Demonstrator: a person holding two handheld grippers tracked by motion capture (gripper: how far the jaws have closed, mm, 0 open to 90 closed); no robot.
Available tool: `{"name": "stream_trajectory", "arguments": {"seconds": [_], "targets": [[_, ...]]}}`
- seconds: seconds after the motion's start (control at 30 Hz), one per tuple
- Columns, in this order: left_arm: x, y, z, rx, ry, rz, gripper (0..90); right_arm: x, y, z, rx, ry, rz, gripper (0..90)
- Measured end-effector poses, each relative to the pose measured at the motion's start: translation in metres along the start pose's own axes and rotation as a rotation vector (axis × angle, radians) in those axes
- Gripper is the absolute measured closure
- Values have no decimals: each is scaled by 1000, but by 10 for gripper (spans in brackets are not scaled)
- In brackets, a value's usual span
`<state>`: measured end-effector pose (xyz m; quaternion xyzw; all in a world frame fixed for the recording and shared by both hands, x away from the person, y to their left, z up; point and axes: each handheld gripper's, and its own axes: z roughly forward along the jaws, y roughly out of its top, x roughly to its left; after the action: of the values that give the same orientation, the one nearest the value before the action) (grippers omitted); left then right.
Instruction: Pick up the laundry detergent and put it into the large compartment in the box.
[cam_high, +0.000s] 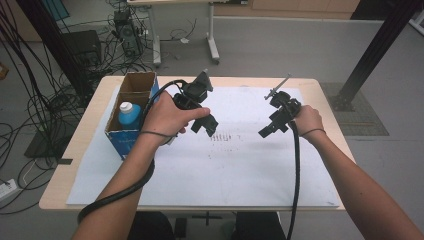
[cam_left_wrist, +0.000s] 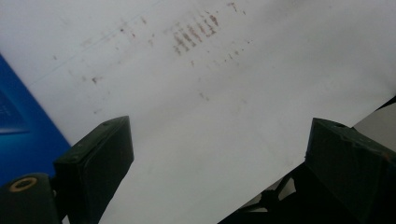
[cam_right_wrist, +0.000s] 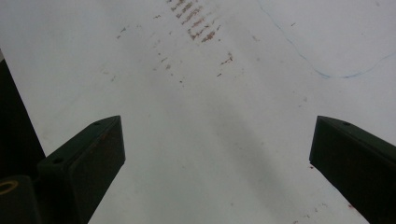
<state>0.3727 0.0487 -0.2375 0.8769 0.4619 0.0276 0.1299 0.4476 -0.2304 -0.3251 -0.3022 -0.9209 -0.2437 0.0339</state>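
Surroundings: white paper sheet (cam_high: 240, 165) over most of a light wooden table (cam_high: 327, 107); grey floor beyond, with cable tangles at the left and a second table's legs at the top.
Obstructions: nothing on the sheet between the 2 grippers; rusty smudge marks (cam_high: 222, 137) on the paper there (also near the top of both gripper views).
Container: 1 open cardboard box (cam_high: 131, 112), blue on the outside, at the table's left edge, just beside the left hand.
Contents: 1 blue bottle (cam_high: 129, 114) with a white cap, upright inside the near end of the box; far end too shadowed to tell.
Left gripper (cam_high: 206, 126): above the sheet, just right of the box, jaws wide apart, nothing between them; blue box wall at the left edge of the left gripper view.
Right gripper (cam_high: 266, 131): above the sheet, right of centre, well apart from the box, jaws wide apart, nothing gripped.
Count: 2 grippers, 2 hands, 1 box, 1 bottle, 1 sheet, 2 black cables trailing to the near edge.
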Motion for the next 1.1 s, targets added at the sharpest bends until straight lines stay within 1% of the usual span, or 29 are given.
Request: {"name": "stream_trajectory", "arguments": {"seconds": [0.17, 0.23, 0.43, 0.7, 1.1], "targets": [[-2, -1, 14, 7, -21, 5, 82, -1, -1, 0, -1, 0, 6, 31], [-3, -2, 19, 18, -26, 14, 82, -2, -2, 0, 1, -1, 5, 31], [-3, -4, 31, 37, -33, 13, 82, -2, -3, -1, 0, -3, 9, 31], [-2, -6, 32, 40, -30, 3, 82, -3, -4, -1, -1, -6, 7, 31], [-3, -8, 31, 38, -33, 6, 83, -1, -3, -1, -4, -5, 7, 31]]}}
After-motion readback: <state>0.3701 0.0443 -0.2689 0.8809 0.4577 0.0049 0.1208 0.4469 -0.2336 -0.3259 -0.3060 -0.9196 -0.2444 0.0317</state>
